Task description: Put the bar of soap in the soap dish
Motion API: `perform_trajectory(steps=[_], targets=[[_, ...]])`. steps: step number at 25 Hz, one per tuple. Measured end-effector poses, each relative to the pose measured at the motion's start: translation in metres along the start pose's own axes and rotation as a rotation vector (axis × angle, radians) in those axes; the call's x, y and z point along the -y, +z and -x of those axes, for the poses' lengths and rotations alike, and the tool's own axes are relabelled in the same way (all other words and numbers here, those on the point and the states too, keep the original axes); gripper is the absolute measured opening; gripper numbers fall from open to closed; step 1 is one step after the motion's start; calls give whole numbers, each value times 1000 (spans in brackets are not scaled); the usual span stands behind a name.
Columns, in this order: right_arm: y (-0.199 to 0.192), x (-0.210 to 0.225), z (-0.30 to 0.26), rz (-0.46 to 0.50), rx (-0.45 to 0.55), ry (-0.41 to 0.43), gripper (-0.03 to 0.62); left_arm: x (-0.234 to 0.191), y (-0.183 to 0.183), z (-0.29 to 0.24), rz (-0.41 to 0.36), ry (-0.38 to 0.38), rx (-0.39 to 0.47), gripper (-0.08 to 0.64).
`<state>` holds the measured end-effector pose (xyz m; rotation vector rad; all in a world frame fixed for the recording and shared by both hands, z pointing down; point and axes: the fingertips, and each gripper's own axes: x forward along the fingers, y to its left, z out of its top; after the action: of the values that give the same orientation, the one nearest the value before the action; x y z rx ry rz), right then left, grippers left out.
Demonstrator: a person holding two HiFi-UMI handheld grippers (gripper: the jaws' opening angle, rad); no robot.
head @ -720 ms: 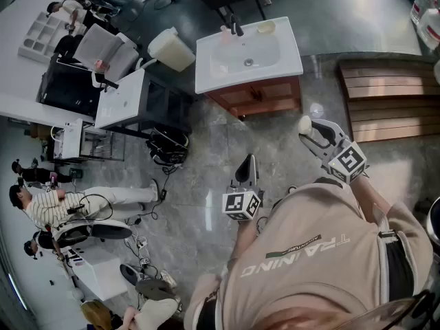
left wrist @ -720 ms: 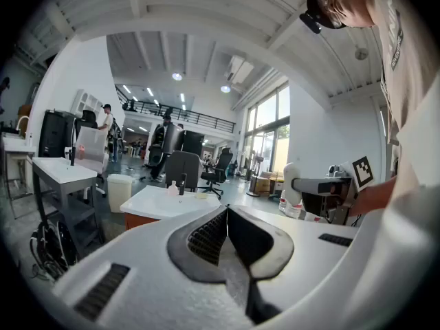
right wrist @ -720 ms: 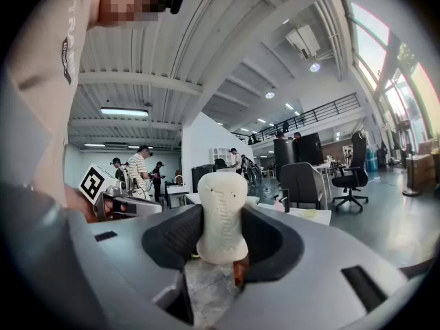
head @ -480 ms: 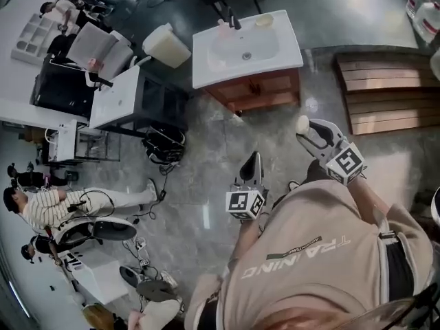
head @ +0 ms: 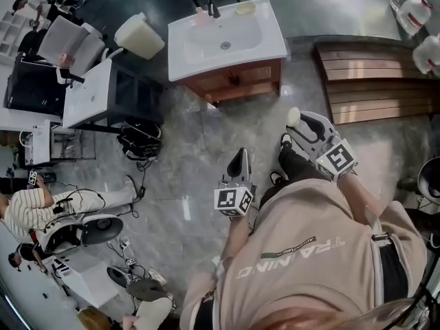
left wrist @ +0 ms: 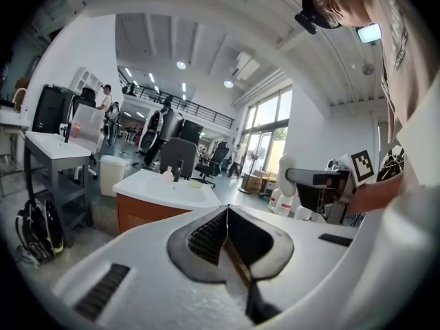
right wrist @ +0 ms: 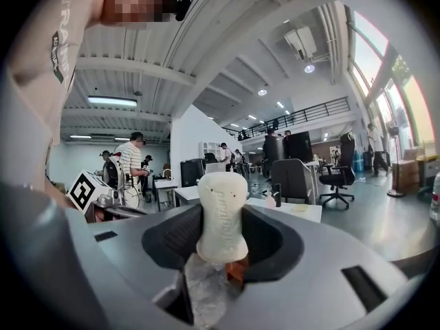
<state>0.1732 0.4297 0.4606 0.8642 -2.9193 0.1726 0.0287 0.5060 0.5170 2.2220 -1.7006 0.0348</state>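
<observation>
Standing on a grey marbled floor (head: 199,157), the person faces a white washbasin on a wooden cabinet (head: 227,43), with a slatted wooden bench (head: 371,81) to its right. The head view sets out this whole layout from above. The two gripper views show instead a level look across the hall, with office chairs, ceiling lights and people standing at the back.

The right gripper (head: 297,126) is held out in front, well short of the basin, and its own view shows what the head view only hints at. Its jaws are clamped on the bar of soap (right wrist: 222,212), a pale waisted block standing upright between the dark pads (faint embossed lettering runs down it, too soft to read). From above the soap is only a small cream knob at the jaw tips.

The left gripper (head: 239,158) hangs lower and nearer the body. Its view shows the jaws pressed together with nothing between them.

The soap dish (head: 245,7), a small yellowish saucer, sits empty at the basin's back right corner, beside a black tap (head: 212,9) and a pink bottle (head: 201,16).

Compared with 0.5 s ago, the basin has slid left and upward in the head view. White jugs (head: 412,12) now show at the top right. The striped-shirted bystander (head: 27,208) has drifted towards the left edge.
</observation>
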Motion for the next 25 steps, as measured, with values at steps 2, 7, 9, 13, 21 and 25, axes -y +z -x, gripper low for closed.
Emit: perform_trajectory(steps=[2,7,9,13,21,25], targets=[[-9,10,-3,-24,-17,-12,166,-5,-1,-8,-1,3,-15,11],[-12,48,-33,-62,7,-26,166,-22,15,-40,-29,13,-44,11],[-6,65,-48,-69,39,-28,166,-29,24,-58,-56,10,-55,11],[-1,102,-79,-93,72,-19,166,-44,48,-100,-91,21,-59,11],[-1,159,-129,-94,53,51,166,-69,85,-153,-69,93,-31,11],[-3,170,-148,-91,34,62,166,-88,82,-165,-54,115,-51,11]])
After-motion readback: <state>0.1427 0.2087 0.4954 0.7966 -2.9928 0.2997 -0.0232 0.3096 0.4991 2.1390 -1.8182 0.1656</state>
